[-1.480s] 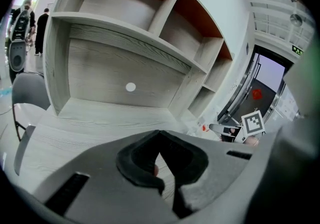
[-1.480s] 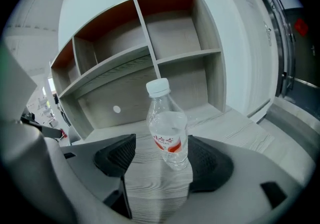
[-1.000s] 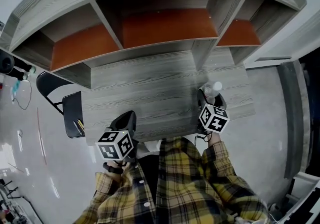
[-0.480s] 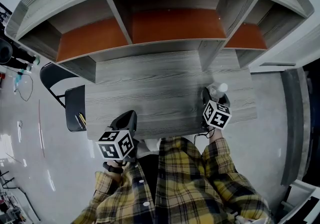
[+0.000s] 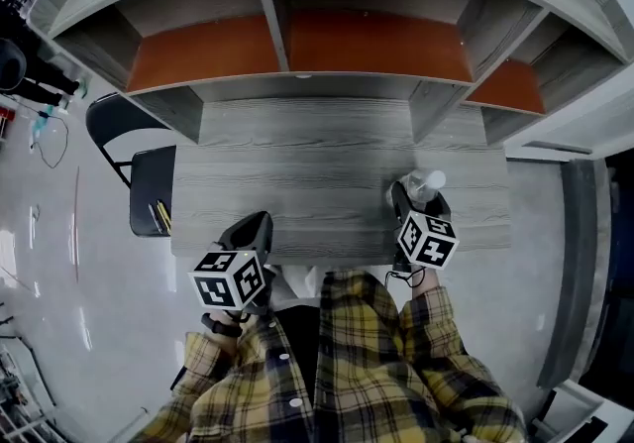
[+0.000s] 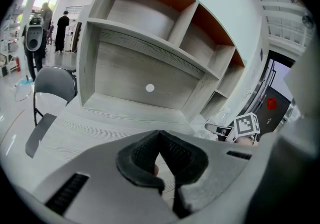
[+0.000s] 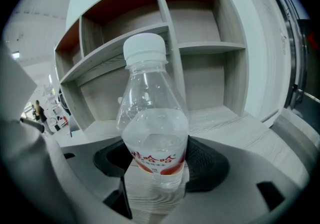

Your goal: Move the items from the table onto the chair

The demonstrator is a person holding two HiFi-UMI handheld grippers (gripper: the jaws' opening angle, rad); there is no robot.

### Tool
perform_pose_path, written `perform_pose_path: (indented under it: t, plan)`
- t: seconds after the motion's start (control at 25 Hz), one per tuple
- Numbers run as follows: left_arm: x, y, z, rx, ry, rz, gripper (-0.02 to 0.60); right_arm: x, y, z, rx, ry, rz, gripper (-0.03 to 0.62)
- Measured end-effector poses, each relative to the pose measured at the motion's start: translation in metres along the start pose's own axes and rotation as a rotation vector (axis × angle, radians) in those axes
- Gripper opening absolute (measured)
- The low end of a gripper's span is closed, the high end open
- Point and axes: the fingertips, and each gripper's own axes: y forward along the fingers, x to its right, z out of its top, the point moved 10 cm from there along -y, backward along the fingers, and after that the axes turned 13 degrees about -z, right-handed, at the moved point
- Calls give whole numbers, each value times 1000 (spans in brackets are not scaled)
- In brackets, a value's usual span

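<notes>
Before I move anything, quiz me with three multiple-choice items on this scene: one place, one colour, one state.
1. The chair stands:
A. left of the table
B. right of the table
C. on the table

2. The bottle's cap is:
A. blue
B. white
C. red

3. The left gripper is:
A. wide open
B. shut on the bottle
C. shut, empty

Answers:
1 A, the chair sits off the table's left end.
2 B, the cap shows white against the shelving.
3 C, its fingers meet with nothing between them.
</notes>
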Motion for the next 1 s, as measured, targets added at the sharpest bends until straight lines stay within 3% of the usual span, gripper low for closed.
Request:
perform_pose_path:
  t: [0.32, 0.56, 1.0]
  plan:
    - [-27, -43, -24, 62, -93, 123, 5, -90, -1, 4, -21, -150, 261, 321]
    - [-73, -99, -39, 149, -215, 236, 5, -192, -10, 0, -59, -263, 449, 321]
    - [-214, -233, -54, 187, -267, 273, 5, -411, -57, -49, -83, -409, 599, 321]
